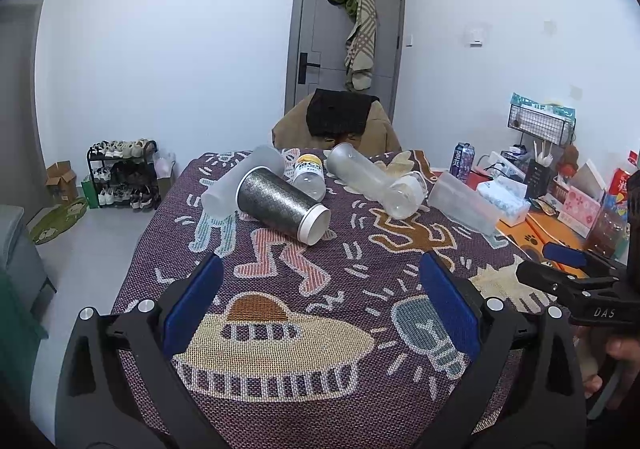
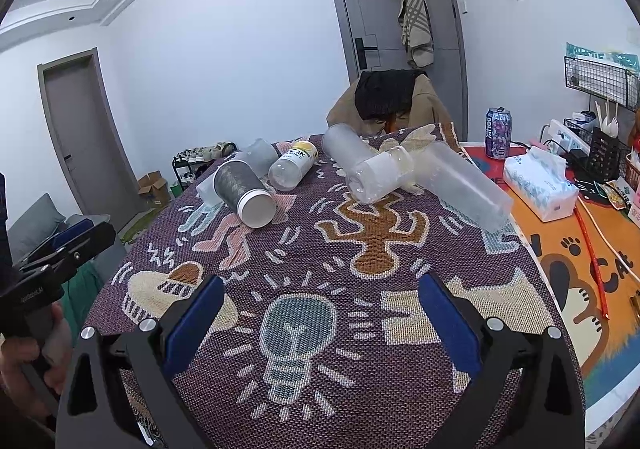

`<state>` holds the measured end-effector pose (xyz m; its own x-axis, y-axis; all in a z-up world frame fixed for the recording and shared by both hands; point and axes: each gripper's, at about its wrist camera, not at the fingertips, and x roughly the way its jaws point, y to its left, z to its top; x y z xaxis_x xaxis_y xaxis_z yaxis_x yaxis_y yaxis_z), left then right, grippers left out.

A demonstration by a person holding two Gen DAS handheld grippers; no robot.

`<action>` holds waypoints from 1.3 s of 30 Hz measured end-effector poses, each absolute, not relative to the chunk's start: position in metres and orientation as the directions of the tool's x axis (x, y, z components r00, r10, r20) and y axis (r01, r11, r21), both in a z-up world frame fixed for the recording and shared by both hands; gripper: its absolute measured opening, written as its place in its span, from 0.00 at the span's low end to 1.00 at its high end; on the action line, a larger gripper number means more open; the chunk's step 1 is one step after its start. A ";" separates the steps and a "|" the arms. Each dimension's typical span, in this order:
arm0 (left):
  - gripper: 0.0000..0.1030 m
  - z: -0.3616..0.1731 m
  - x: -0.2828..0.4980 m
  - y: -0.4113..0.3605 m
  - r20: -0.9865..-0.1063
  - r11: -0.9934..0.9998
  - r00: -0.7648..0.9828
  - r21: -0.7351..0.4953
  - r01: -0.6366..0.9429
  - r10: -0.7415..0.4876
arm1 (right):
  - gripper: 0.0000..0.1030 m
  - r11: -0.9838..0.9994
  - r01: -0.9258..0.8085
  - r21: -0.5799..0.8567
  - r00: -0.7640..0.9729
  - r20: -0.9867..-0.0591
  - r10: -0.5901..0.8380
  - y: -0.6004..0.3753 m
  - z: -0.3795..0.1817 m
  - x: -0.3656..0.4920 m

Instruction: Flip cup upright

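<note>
Task barely started, judging by the layout: no cup is upright yet. Several cups lie on their sides at the far end of the worktop point(image 2: 360, 349), which is covered by a patterned woven cloth point(image 1: 360, 249).

The dark patterned cup point(image 1: 280, 205) with white rims lies tilted, one white end facing the cameras, and rests against a frosted cup point(image 1: 240, 181) lying behind it. Just beside them is a small clear bottle with yellow cap point(image 1: 310, 177), also on its side. To the right, a clear cup point(image 1: 352, 169) and another clear one with a white band point(image 1: 404, 193) lie touching end to end, and a long frosted cup point(image 1: 464, 201) lies near the cloth's right edge. Which one is the target cannot be told.

Left gripper point(image 1: 320, 309) is spread wide, nothing between its blue pads, hovering over the near part of the cloth and well apart from the cups. Right gripper point(image 2: 320, 325) is likewise spread wide and empty, also over the near cloth. Each gripper also shows side-on at the edge of the other's view.

Left to do: approach, grasp a cup body, rotate it to stand, release. Everything, basically. Off the cloth on the right sit a tissue pack point(image 2: 540, 189) and a drink can point(image 2: 498, 133), not involved.
</note>
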<state>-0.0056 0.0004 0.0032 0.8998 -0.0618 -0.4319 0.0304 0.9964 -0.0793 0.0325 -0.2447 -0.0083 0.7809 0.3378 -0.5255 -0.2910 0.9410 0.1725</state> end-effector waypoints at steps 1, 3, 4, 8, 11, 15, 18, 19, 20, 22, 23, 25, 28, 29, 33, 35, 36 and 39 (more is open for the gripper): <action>0.95 0.003 -0.005 0.000 -0.433 0.996 0.899 -0.079 0.031 -0.062 | 0.93 0.940 -0.293 0.176 0.780 -0.524 0.341 -0.245 -0.008 0.033; 0.95 0.002 -0.005 -0.001 -0.435 0.997 0.898 -0.077 0.031 -0.062 | 0.93 0.937 -0.295 0.185 0.776 -0.526 0.348 -0.246 -0.008 0.035; 0.95 0.002 -0.004 -0.001 -0.436 0.997 0.898 -0.077 0.030 -0.061 | 0.93 0.936 -0.295 0.189 0.774 -0.526 0.351 -0.246 -0.008 0.037; 0.95 0.000 -0.001 -0.001 -0.439 0.996 0.896 -0.086 0.032 -0.066 | 0.93 0.932 -0.301 0.202 0.767 -0.530 0.362 -0.246 -0.007 0.041; 0.95 -0.002 0.003 -0.001 -0.443 0.995 0.894 -0.091 0.035 -0.072 | 0.93 0.925 -0.305 0.227 0.751 -0.539 0.381 -0.247 -0.007 0.048; 0.95 -0.004 0.011 -0.001 -0.447 0.994 0.891 -0.099 0.042 -0.082 | 0.93 0.910 -0.310 0.275 0.716 -0.563 0.414 -0.250 -0.010 0.062; 0.94 -0.005 0.020 -0.002 -0.451 0.994 0.888 -0.097 0.043 -0.083 | 0.93 0.898 -0.300 0.322 0.693 -0.573 0.437 -0.254 -0.012 0.075; 0.94 -0.005 0.021 -0.002 -0.452 0.994 0.888 -0.096 0.043 -0.082 | 0.93 0.896 -0.298 0.329 0.690 -0.575 0.440 -0.255 -0.012 0.079; 0.95 -0.005 0.025 -0.002 -0.450 0.994 0.889 -0.097 0.044 -0.083 | 0.93 0.891 -0.297 0.342 0.684 -0.575 0.449 -0.256 -0.012 0.085; 0.94 -0.004 0.029 -0.001 -0.447 0.994 0.891 -0.102 0.042 -0.084 | 0.93 0.877 -0.291 0.381 0.666 -0.578 0.472 -0.260 -0.012 0.096; 0.94 -0.004 0.032 -0.001 -0.447 0.994 0.891 -0.103 0.040 -0.083 | 0.92 0.872 -0.286 0.398 0.657 -0.581 0.481 -0.262 -0.013 0.101; 0.94 -0.004 0.038 0.000 -0.445 0.994 0.892 -0.103 0.032 -0.075 | 0.89 0.865 -0.275 0.419 0.641 -0.591 0.490 -0.263 -0.014 0.112; 0.94 -0.004 0.044 0.003 -0.446 0.994 0.892 -0.111 0.020 -0.068 | 0.87 0.859 -0.257 0.442 0.619 -0.608 0.498 -0.264 -0.017 0.130; 0.94 -0.005 0.047 0.005 -0.448 0.993 0.891 -0.118 0.015 -0.067 | 0.87 0.855 -0.253 0.454 0.613 -0.609 0.504 -0.265 -0.017 0.136; 0.94 -0.008 0.052 0.012 -0.446 0.990 0.894 -0.137 -0.019 -0.044 | 0.87 0.831 -0.208 0.516 0.605 -0.599 0.524 -0.269 -0.018 0.163; 0.94 -0.010 0.055 0.016 -0.445 0.988 0.895 -0.147 -0.038 -0.032 | 0.87 0.822 -0.178 0.541 0.606 -0.598 0.525 -0.271 -0.020 0.175; 0.94 -0.011 0.056 0.018 -0.446 0.987 0.895 -0.153 -0.047 -0.026 | 0.87 0.813 -0.161 0.559 0.604 -0.595 0.530 -0.273 -0.022 0.182; 0.94 -0.013 0.060 0.025 -0.448 0.984 0.894 -0.162 -0.072 -0.008 | 0.87 0.789 -0.111 0.605 0.600 -0.592 0.538 -0.276 -0.029 0.204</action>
<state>0.0598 0.0245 -0.0127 0.8942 -0.0081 -0.4476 -0.0721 0.9842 -0.1616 0.2043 -0.2757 -0.0286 0.6004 0.5381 -0.5916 -0.1105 0.7885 0.6050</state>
